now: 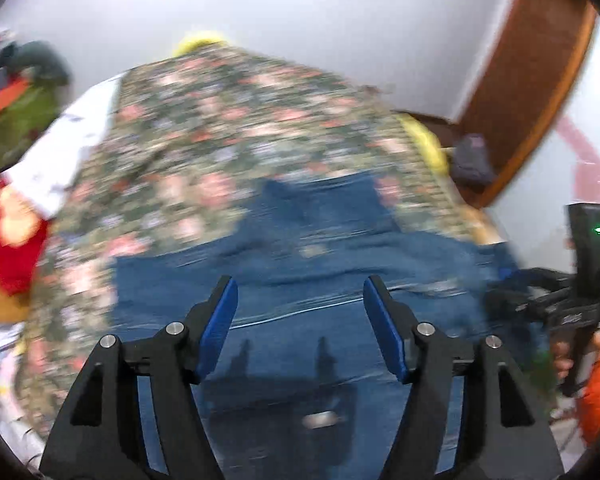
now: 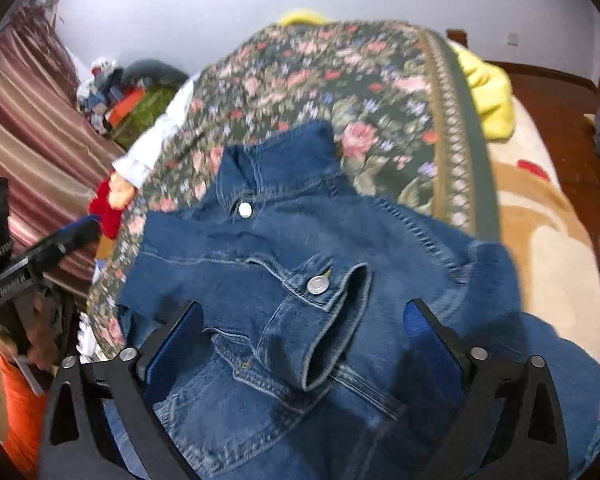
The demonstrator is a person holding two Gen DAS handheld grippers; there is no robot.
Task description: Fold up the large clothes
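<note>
A blue denim jacket [image 2: 284, 264] lies on a floral bedspread [image 2: 340, 92], collar at the far end, a cuffed sleeve [image 2: 332, 320] folded across its front. It also shows blurred in the left wrist view [image 1: 308, 264]. My left gripper [image 1: 300, 300] is open and empty just above the denim. My right gripper [image 2: 304, 320] is open, its jaws spread either side of the folded sleeve, holding nothing. The right gripper shows at the right edge of the left wrist view [image 1: 540, 304], and the left gripper at the left edge of the right wrist view [image 2: 60, 240].
A yellow blanket [image 2: 488, 92] and a beige blanket [image 2: 540, 240] lie at the bed's right side. A pile of clothes [image 2: 128, 100] and a striped curtain [image 2: 24, 128] are on the left. A wooden headboard [image 1: 532, 80] stands by the white wall.
</note>
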